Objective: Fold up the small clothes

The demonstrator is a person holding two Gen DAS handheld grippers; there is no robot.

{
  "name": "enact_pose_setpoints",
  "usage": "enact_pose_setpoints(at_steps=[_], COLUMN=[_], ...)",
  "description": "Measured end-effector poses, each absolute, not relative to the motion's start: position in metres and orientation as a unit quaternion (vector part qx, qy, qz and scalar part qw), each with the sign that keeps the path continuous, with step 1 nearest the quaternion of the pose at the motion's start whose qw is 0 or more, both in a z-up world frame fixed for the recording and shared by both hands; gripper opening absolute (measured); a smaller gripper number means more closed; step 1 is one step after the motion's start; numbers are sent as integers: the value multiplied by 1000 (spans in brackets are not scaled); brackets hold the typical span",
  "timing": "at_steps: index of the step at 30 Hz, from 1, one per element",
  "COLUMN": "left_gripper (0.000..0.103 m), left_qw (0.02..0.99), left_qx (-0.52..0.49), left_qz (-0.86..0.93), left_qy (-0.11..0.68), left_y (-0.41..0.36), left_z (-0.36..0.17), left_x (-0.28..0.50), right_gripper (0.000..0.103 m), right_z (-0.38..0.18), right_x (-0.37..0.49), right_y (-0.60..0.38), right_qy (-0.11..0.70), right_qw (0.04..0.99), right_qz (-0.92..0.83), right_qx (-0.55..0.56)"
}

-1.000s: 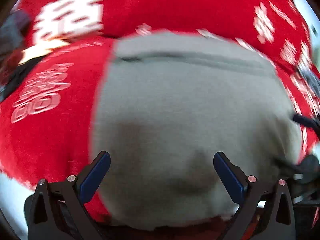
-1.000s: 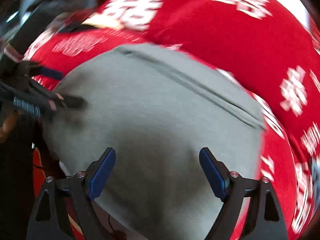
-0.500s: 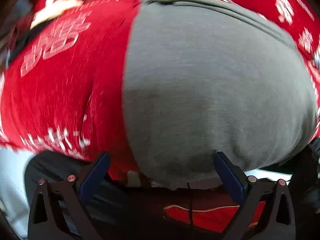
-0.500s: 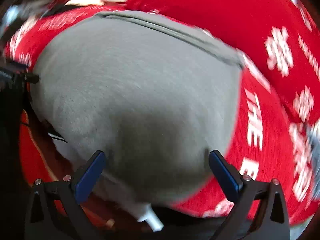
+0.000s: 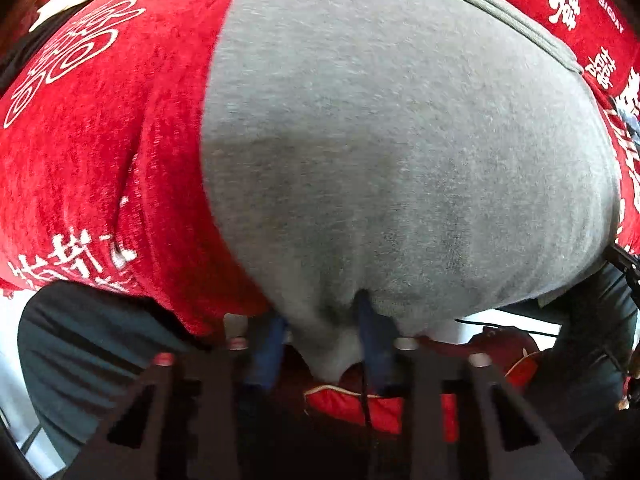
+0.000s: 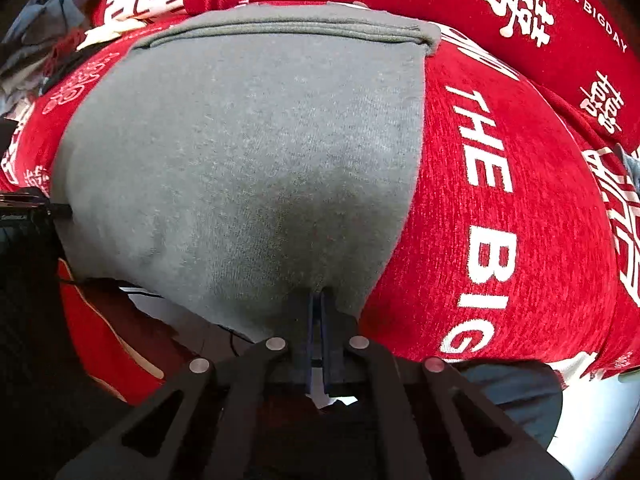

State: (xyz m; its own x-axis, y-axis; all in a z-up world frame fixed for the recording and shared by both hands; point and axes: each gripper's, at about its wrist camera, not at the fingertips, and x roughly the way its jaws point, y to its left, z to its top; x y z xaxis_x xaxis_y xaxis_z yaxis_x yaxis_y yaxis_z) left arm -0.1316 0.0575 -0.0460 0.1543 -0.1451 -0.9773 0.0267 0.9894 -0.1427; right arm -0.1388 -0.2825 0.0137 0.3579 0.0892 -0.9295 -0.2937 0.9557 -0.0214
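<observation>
- While both claws bite down on its near hem, the grey garment (image 5: 400,152) lies spread flat on the red printed cloth (image 5: 100,140) that carries it, its ribbed waistband (image 6: 288,30) toward the far edge and its hem hanging just over the near edge.
- As I read it, the step in hand is the grab before the first fold: the two near corners are being taken so the hem can be carried up and over toward the waistband.
- That next move calls for both hands lifting together and travelling evenly to the far edge; if one runs ahead, the fold will likely skew.
- On the left near corner, the left gripper (image 5: 324,344) is closing, jaws a little apart with a bunch of grey fabric gathered between the blue pads and pressed by them.
- At the right near corner, the right gripper (image 6: 318,320) has its pads drawn together, pinching the thin edge of the hem with no gap showing.
- One risk: the right pinch catches very little cloth and might slip on the lift.
</observation>
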Motion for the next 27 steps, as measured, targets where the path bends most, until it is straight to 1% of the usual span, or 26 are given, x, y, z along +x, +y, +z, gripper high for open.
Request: enact_pose_setpoints(at_steps=[2, 6, 8, 10, 11, 12, 13, 14, 15, 19, 21, 24, 25, 26, 27], left_gripper=[21, 21, 21, 22, 42, 81, 93, 96, 96, 96, 96, 95, 92, 78, 77], left_qw=[759, 759, 757, 756, 753, 746, 744, 750, 754, 747, 730, 733, 735, 731, 727], left_qx=[-67, -79, -77, -72, -70, -65, -61, -63, -70, -66, -49, -50, -53, -54, -50], left_qz=[-62, -67, -65, -60, -53, -40, -27, -21, -28, -46, -43, -46, -49, -53, -53], left_qy=[645, 643, 645, 648, 652, 661, 665, 658, 653, 660, 680, 676, 674, 678, 683], left_y=[65, 84, 84, 85, 82, 74, 75, 75, 75, 72, 61, 57, 54, 50, 48], left_z=[-41, -44, -45, -49, -54, -61, -65, -64, -62, -66, -78, -79, -78, -79, -80], left_x=[-133, -124, -123, -123, -124, -123, -122, -122, -122, -121, -119, -117, -115, -112, -110], right_gripper=[4, 3, 4, 9, 12, 24, 41, 50, 62, 62, 62, 62, 61, 55, 45], right_z=[22, 40, 40, 28, 22, 15, 11, 8, 5, -5, -1, -8, -16, -22, -27], right_x=[-138, -136, -133, -130, -129, -130, -132, -134, -135, -138, -145, -147, -144, -140, -137], right_y=[-287, -295, -294, -290, -292, -293, -293, -292, -291, -287, -295, -306, -307, -306, -304], right_qy=[546, 519, 525, 541, 551, 560, 565, 568, 570, 588, 585, 596, 606, 615, 621], right_qw=[825, 838, 830, 820, 815, 809, 806, 805, 803, 793, 797, 790, 784, 778, 774], right_qz=[135, 169, 187, 186, 178, 176, 174, 172, 171, 160, 150, 136, 129, 125, 124], right_qx=[-58, -2, 5, 2, -1, 2, 6, 9, 11, 3, 20, 42, 42, 39, 33])
